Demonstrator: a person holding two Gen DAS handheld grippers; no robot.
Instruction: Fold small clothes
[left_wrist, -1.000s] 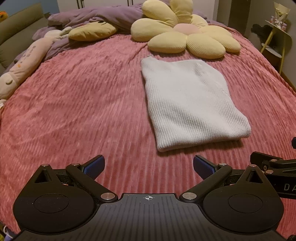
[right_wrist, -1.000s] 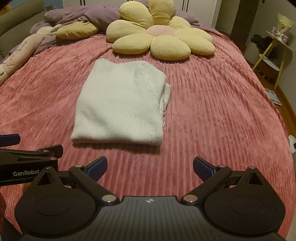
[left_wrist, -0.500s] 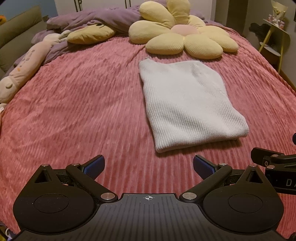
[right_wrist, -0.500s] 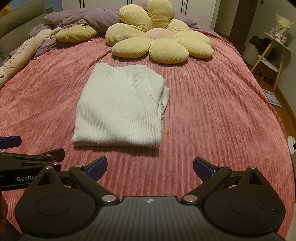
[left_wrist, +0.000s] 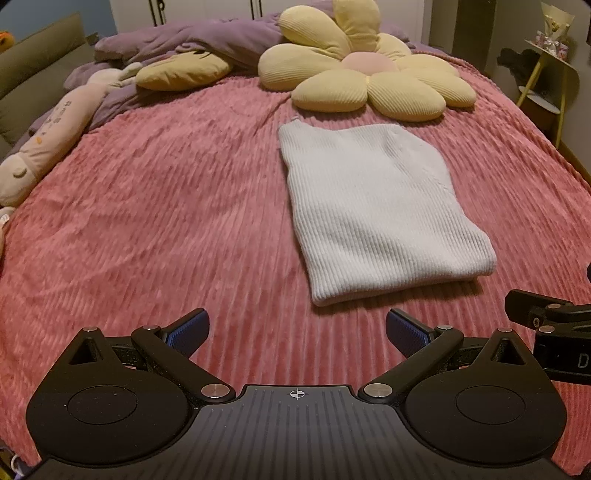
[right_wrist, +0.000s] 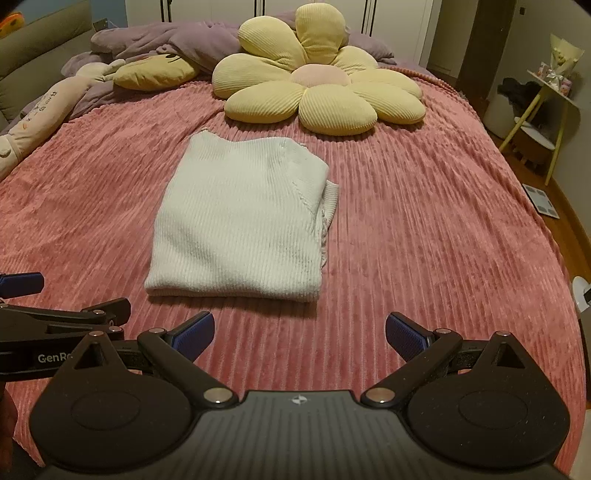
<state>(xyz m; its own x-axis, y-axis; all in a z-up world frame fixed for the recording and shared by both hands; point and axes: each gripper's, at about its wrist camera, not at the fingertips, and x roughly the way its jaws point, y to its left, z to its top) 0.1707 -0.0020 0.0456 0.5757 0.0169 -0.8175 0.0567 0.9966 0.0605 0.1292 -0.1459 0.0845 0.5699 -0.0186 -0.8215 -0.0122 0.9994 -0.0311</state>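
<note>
Right wrist view: folded white ribbed knit top (right_wrist: 240, 218) flat on pink ribbed bedspread (right_wrist: 424, 229), just short of yellow flower cushion (right_wrist: 317, 88), long axis running away. Right gripper (right_wrist: 299, 332) and left gripper (left_wrist: 295, 328) both wide open, empty, hovering short of top's near edge; right looks more squarely lined up tbh.

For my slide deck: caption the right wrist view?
Open right gripper hovers before a folded white knit garment on a pink bedspread.

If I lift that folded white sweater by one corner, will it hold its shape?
Probably not. The white knit sweater looks soft and floppy, so its layers would likely unfold. Loose edges already spill out. It would probably drag rather than slide on the ribbed pink bedspread.
</note>
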